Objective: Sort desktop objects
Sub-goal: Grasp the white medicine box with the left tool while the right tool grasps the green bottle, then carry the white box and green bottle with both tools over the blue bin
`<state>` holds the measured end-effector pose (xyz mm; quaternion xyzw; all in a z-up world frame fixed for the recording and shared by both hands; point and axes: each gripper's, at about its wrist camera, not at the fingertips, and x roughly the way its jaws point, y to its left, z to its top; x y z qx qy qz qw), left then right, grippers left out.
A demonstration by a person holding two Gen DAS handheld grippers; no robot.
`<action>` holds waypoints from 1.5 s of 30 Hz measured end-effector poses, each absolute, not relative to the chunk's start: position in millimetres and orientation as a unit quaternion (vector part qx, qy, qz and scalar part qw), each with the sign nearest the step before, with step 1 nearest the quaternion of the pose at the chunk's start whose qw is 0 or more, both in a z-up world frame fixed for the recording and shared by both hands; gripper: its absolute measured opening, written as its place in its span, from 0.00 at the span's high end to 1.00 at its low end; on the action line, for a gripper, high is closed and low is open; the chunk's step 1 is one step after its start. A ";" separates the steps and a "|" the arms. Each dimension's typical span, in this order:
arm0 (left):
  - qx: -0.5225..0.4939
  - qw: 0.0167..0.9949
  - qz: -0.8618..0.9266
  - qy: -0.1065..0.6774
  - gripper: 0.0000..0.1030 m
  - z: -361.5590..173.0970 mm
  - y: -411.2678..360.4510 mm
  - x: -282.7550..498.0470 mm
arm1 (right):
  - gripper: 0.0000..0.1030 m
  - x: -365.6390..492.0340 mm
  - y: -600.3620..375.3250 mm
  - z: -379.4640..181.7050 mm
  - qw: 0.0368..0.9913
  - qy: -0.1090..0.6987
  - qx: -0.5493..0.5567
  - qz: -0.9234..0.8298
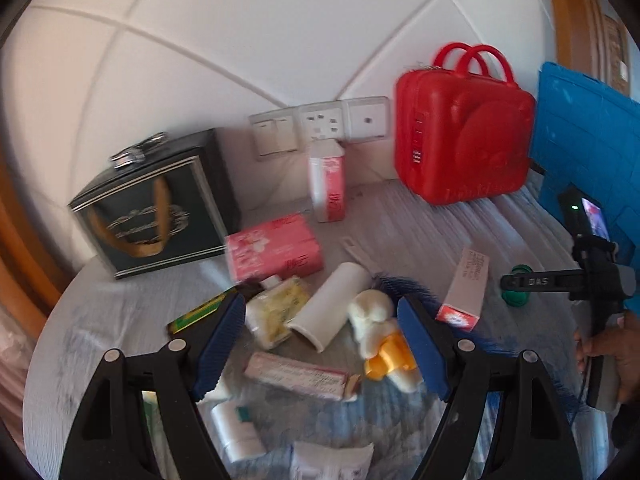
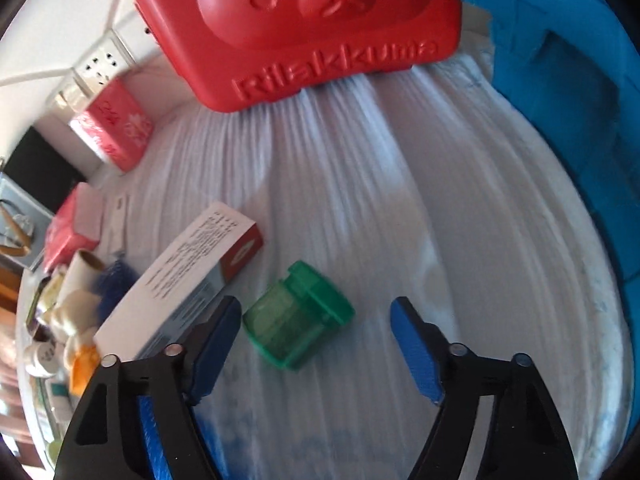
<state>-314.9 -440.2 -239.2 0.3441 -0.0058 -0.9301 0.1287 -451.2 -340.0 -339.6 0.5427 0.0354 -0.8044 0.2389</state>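
Sorting is looking barely begun: both the left gripper [image 1: 320, 334] and right gripper [image 2: 316, 334] are hanging spread and empty, the green jar [image 2: 298, 316] lying between the right fingers, a heap including the white tube [image 1: 332, 306] awaiting

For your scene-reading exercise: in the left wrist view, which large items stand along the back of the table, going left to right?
Black gift box → upright pink-and-white carton → red bear-face case → blue crate.
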 end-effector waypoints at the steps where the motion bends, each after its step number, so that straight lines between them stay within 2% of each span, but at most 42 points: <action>1: 0.347 0.120 -0.930 -0.010 0.24 -240.4 -436.8 -321.5 | 0.32 -453.3 -341.3 -343.8 0.238 0.037 0.547 -0.802; 4: 0.361 0.046 -0.931 -0.033 0.24 -249.1 -418.0 -355.9 | 0.45 -452.0 -348.5 -343.7 0.248 0.071 0.528 -0.809; 8: 0.412 -0.055 -0.907 -0.071 0.24 -274.8 -384.9 -411.3 | 0.45 -439.4 -347.6 -340.9 0.290 0.134 0.490 -0.811; 14: 0.445 -0.112 -0.884 -0.091 0.25 -309.0 -349.6 -451.3 | 0.45 -439.0 -312.1 -321.1 0.301 0.115 0.464 -0.825; 18: 0.472 -0.116 -0.867 -0.109 0.25 -330.7 -339.2 -458.8 | 0.45 -439.7 -303.4 -306.1 0.304 0.105 0.455 -0.830; 20: 0.491 -0.115 -0.856 -0.109 0.39 -343.1 -339.2 -461.2 | 0.45 -438.8 -297.8 -298.4 0.306 0.100 0.451 -0.832; 21: 0.499 -0.119 -0.852 -0.102 0.57 -346.7 -340.4 -462.2 | 0.45 -439.0 -295.5 -293.7 0.308 0.098 0.450 -0.833; 22: 0.511 -0.123 -0.846 -0.089 0.61 -350.7 -342.9 -462.5 | 0.45 -437.3 -294.1 -289.8 0.311 0.095 0.448 -0.833; 25: 0.502 -0.111 -0.855 -0.073 0.61 -345.9 -348.0 -452.2 | 0.45 -429.6 -290.2 -275.9 0.321 0.095 0.436 -0.836; 30: 0.446 -0.092 -0.887 -0.079 0.61 -297.7 -339.6 -416.7 | 0.45 -403.7 -278.6 -239.9 0.348 0.100 0.401 -0.842; 37: 0.343 -0.058 -0.935 -0.067 0.61 -189.2 -323.5 -345.7 | 0.45 -343.6 -243.6 -150.5 0.385 0.085 0.315 -0.863; 45: 0.242 -0.100 -0.961 -0.092 0.61 -72.2 -233.3 -286.0 | 0.45 -262.8 -146.0 -27.4 0.375 0.039 0.204 -0.903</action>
